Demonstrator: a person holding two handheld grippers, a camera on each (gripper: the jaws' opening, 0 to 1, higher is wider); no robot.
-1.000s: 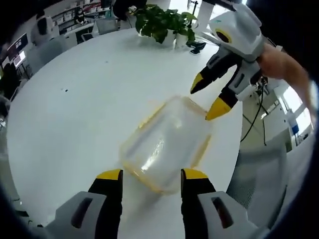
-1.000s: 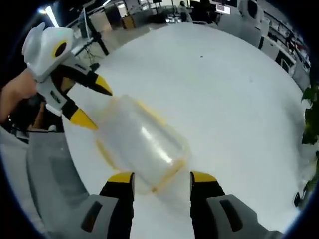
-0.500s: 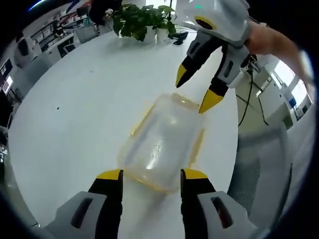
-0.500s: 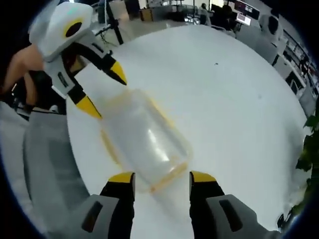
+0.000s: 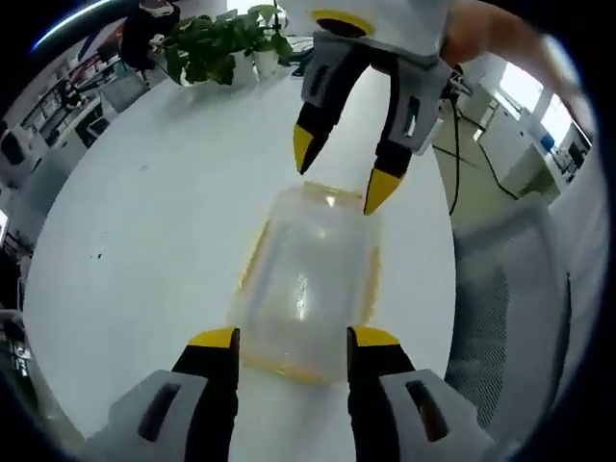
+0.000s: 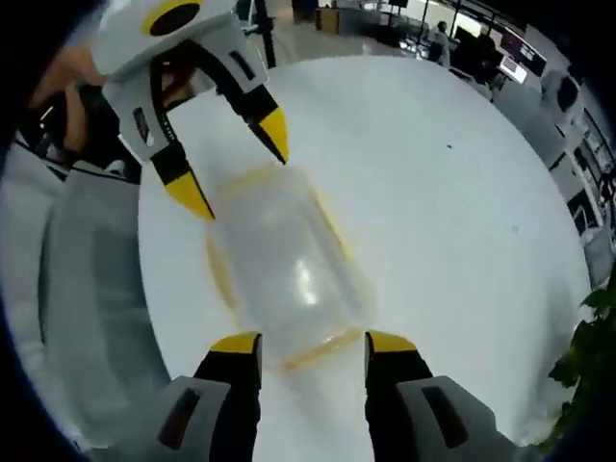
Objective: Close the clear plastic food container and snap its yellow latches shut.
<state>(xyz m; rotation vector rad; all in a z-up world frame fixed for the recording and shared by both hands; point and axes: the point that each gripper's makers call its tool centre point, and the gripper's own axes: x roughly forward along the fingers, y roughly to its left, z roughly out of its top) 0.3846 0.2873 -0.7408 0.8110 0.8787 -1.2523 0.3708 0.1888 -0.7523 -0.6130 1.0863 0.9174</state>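
A clear plastic food container (image 5: 306, 284) with yellow trim and latches lies lengthwise on the white round table (image 5: 154, 221). In the left gripper view my left gripper (image 5: 293, 338) stands open at the container's near end, jaws on either side of it. My right gripper (image 5: 335, 176) hangs open over the far end, yellow tips just above the rim. In the right gripper view the container (image 6: 289, 274) lies between my open right gripper (image 6: 313, 343) at its near end and the open left gripper (image 6: 234, 164) at its far end.
Potted green plants (image 5: 217, 43) stand at the table's far side. A grey mesh chair (image 5: 515, 327) sits beside the table edge, seen as the chair (image 6: 91, 318) in the right gripper view. Office desks and monitors lie beyond. A leaf cluster (image 6: 587, 366) shows at the right.
Both views have swung so the container now lies straight ahead, lengthwise between the two grippers. The right gripper has come closer over the far end. The container itself has stayed put.
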